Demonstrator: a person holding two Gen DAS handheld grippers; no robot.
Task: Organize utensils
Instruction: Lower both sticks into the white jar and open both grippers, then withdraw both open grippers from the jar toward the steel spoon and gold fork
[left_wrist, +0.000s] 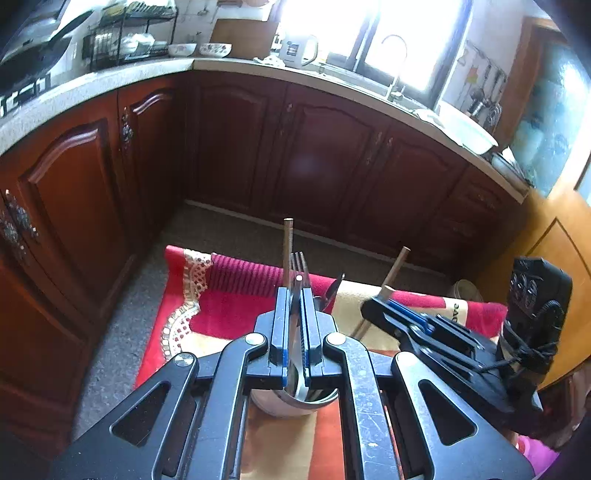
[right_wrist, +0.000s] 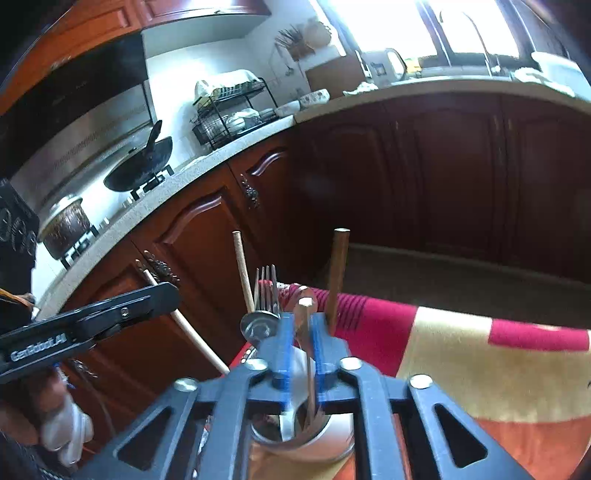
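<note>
So the cup (left_wrist: 288, 404) sits on the cloth (left_wrist: 229, 306), and that's where the utensils are parked: a fork (left_wrist: 300, 260) and a couple of brown sticks (right_wrist: 340, 277) are stood up in it. Beyond the cup the cloth edge drops off, then a strip of open floor is seen before the cabinets (left_wrist: 314, 158), so there's free room on that far side.

The left gripper (left_wrist: 295, 295) is held right over the cup, jaws clamped tight on a pale handle (left_wrist: 294, 343) that runs down into it. The right gripper (right_wrist: 302, 319) is also over the cup, jaws only narrowly apart, with a thin rod (right_wrist: 306, 304) between them and a sliver of gap beside it.

Most of the cup is hidden behind the gripper frames, and what exactly the handle belongs to can't be made out. The right wrist view is blurred low down.

"GenRobot.AI" can be read on the left gripper's side; a few cut-off letters on the cloth right of the cup can't be read for sure.
</note>
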